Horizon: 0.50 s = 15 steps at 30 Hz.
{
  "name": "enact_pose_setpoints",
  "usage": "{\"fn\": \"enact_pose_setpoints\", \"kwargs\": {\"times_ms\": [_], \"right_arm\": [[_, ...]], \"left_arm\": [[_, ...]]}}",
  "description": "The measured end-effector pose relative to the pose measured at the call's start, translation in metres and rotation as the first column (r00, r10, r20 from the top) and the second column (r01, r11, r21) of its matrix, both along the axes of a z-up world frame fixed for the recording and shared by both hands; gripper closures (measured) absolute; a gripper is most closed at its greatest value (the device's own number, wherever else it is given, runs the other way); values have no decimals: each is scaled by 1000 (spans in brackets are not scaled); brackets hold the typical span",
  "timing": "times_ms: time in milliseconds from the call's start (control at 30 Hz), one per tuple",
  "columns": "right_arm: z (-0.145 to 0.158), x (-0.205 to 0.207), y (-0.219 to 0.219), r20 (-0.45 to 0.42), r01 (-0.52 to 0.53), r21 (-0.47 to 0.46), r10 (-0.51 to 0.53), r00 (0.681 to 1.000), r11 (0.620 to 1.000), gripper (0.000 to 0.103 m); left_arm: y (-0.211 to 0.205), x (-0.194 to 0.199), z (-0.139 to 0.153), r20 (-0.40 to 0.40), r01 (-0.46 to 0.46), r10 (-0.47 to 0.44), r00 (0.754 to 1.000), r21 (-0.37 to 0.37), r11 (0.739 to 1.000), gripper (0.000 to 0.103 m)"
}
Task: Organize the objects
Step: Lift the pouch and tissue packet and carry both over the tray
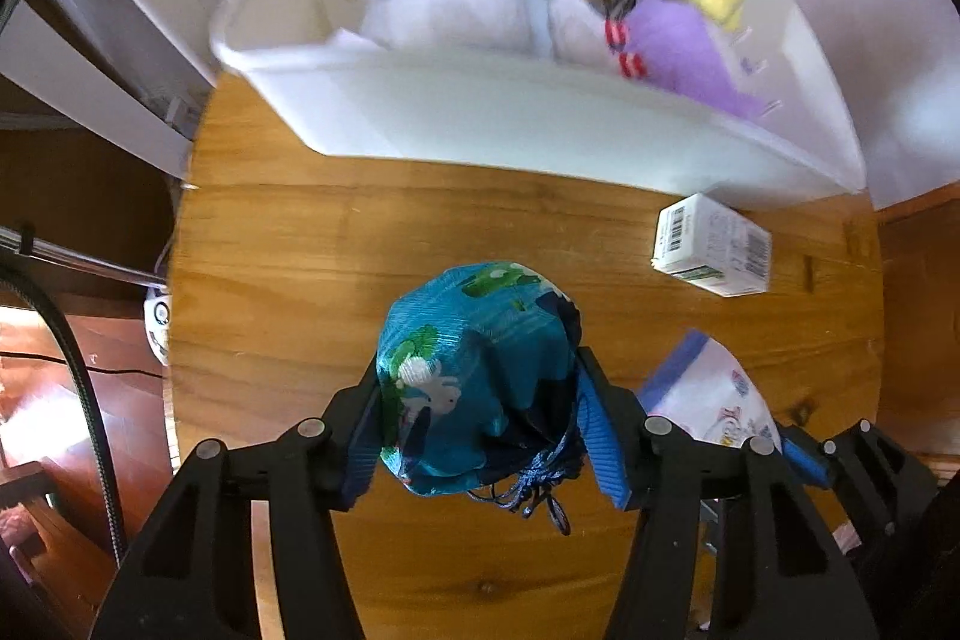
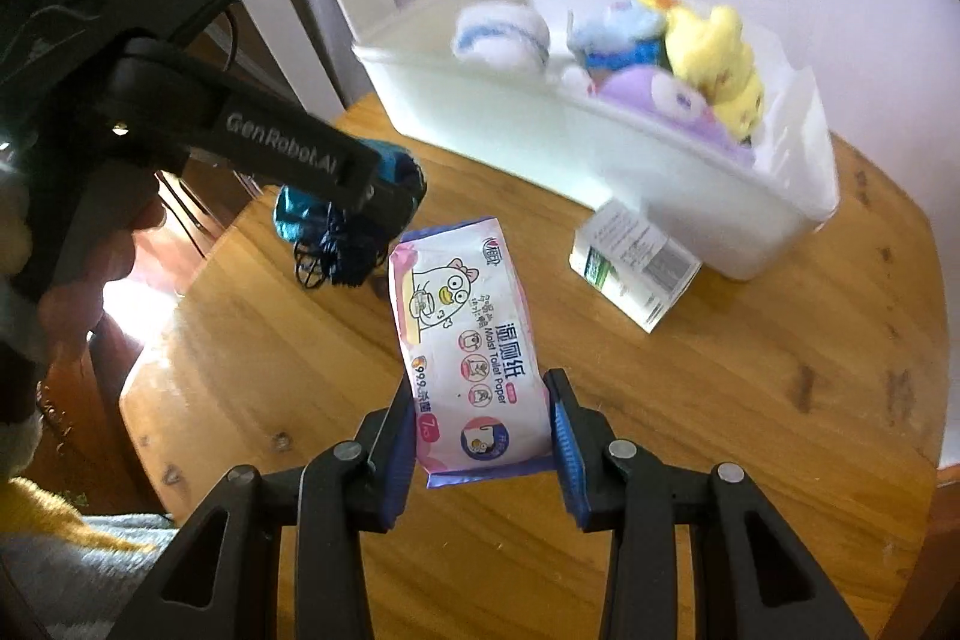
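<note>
White bin [image 2: 630,172] of plush toys [image 2: 714,40] behind carton [image 2: 636,268]

A round wooden worktop [image 2: 750,400] with a warm honey finish and dark knots in the grain. At its far side, against a pale wall, stands a white plastic bin [image 2: 600,142], long and open at the top, filled with soft toys. Just in front of the bin's right end lies a small white box [image 2: 636,268] with printed text and a barcode; in the right wrist view it appears to touch the bin's wall. The rest of the wood in view is bare, with bright light falling across its left edge.
</note>
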State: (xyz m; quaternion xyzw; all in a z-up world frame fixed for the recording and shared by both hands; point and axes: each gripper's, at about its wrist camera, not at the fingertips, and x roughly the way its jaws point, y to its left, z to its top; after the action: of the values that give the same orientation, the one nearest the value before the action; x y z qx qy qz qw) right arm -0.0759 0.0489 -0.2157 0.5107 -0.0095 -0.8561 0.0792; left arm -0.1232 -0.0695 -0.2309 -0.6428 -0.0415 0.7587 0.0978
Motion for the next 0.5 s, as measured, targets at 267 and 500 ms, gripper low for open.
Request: {"fn": "enact_pose_setpoints", "kwargs": {"times_ms": [267, 500], "right_arm": [[55, -11, 4, -102, 13, -50, -18, 995, 999, 63], [115, -7, 22, -189, 70, -154, -99, 977, 986, 63]], "left_arm": [[-20, -35, 73, -147, -14, 20, 989, 45, 999, 42], [-15, -69, 133, -303, 12, 3, 953, 47, 999, 42]]}}
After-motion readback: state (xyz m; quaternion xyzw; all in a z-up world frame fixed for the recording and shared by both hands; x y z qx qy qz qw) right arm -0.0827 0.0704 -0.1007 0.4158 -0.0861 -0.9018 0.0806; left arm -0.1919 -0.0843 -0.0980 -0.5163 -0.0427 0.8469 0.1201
